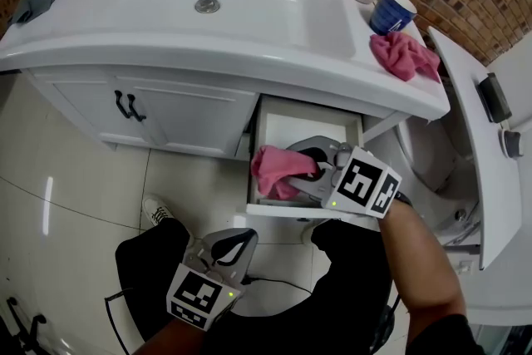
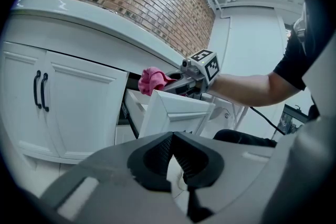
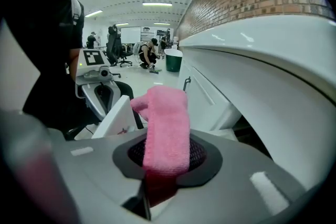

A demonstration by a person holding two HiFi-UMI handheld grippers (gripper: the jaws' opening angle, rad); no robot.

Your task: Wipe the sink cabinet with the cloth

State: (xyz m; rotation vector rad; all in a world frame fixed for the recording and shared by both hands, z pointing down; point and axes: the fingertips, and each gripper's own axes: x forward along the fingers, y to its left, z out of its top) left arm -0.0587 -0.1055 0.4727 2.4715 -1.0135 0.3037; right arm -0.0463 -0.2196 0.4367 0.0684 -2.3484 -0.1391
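Over white open drawer point(image 1: 308, 106), right tongs point(image 1: 301, 165) pinch pink cloth point(image 1: 272, 169); left tongs point(image 2: 172, 152) hang low, seemingly pressed together.

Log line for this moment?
right gripper: shut on pink cloth at open drawer | left gripper: shut, empty, low | second pink cloth: on countertop

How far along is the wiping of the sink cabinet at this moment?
Done: the drawer is pulled open; no wiped area can be told. In hand: the right gripper, shut on the pink cloth, is at that drawer. Still to do: the cabinet doors and front; the left gripper is shut on nothing.
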